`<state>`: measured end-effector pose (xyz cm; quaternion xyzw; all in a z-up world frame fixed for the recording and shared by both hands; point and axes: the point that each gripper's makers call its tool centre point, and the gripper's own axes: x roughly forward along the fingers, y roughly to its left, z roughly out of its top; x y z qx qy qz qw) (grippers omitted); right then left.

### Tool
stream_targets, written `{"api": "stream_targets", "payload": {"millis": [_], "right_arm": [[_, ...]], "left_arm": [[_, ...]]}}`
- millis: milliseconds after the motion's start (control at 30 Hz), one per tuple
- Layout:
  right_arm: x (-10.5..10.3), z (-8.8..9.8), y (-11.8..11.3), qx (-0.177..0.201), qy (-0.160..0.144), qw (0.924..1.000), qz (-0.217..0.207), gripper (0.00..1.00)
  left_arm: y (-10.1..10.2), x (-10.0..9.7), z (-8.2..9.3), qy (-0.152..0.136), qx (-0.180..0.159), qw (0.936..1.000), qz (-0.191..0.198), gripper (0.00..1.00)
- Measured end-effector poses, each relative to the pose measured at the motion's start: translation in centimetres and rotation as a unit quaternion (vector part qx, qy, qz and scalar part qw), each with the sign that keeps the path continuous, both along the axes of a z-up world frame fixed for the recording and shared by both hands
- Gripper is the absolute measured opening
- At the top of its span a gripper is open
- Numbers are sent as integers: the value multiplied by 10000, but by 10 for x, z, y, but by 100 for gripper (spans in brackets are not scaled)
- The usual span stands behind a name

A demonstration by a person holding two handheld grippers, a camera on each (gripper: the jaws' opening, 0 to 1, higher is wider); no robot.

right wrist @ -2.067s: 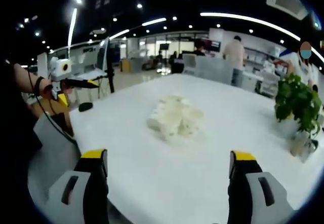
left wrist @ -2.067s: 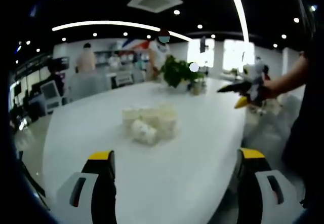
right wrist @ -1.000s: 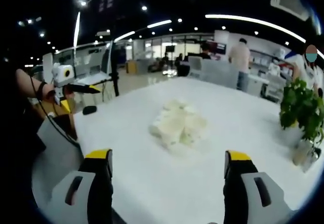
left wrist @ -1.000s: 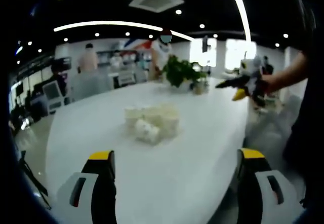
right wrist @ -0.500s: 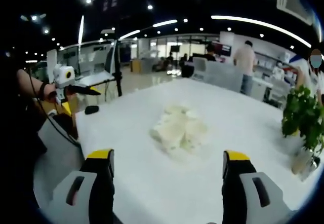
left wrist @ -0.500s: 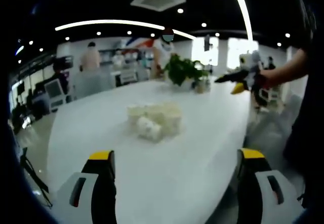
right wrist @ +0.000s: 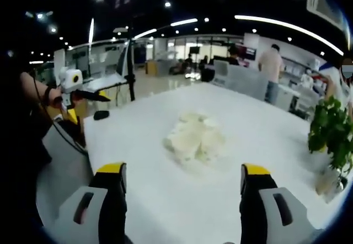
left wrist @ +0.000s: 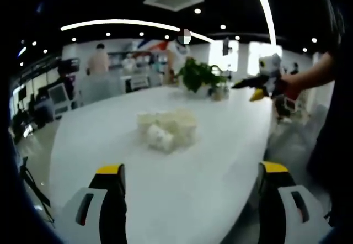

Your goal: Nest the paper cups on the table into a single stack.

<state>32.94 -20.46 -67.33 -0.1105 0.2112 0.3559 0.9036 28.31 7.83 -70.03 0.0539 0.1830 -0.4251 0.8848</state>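
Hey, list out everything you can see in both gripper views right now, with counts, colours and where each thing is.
paper cups: a loose cluster, count unclear, white, middle of the table; at least one lies on its side
table: one, white, large, with rounded edge
potted plant: one, green leaves, far end of the table
small dark object: one, black, near the table edge in the right gripper view; too small to identify
people: several standing in the background office area
ceiling lights: many spots and long strips, white
left gripper: fingers yellow-tipped, wide apart, empty, short of the cups
right gripper: fingers yellow-tipped, wide apart, empty, short of the cups
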Motion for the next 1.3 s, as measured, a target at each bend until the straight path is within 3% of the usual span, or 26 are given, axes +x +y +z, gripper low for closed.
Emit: {"api": "stream_targets", "payload": {"millis": [100,500,700,800,933,1100,1300], "right_arm": [[1,0,2,-1,111,9999,99,80],[18,16,23,-660,-24,9939,879,75],[30,31,35,-1205,-221,9814,1479,71],[34,31,41,-1464,-217,9717,1840,66],[32,26,53,-2104,-354,9414,2612,61],[28,21,67,-2474,-348,9118,3258,55],[33,13,75,-2756,-331,8916,3577,47]], "left_arm": [[1,-1,-1,13,-20,10000,32,99],[9,-7,-6,61,18,9999,80,99],[15,-7,-7,91,30,9998,153,99],[16,-6,-6,101,-2,9997,204,99],[15,-8,-9,127,54,9998,175,99],[13,-13,-14,146,186,9997,66,99],[14,-12,-17,206,168,9996,116,99]]}}
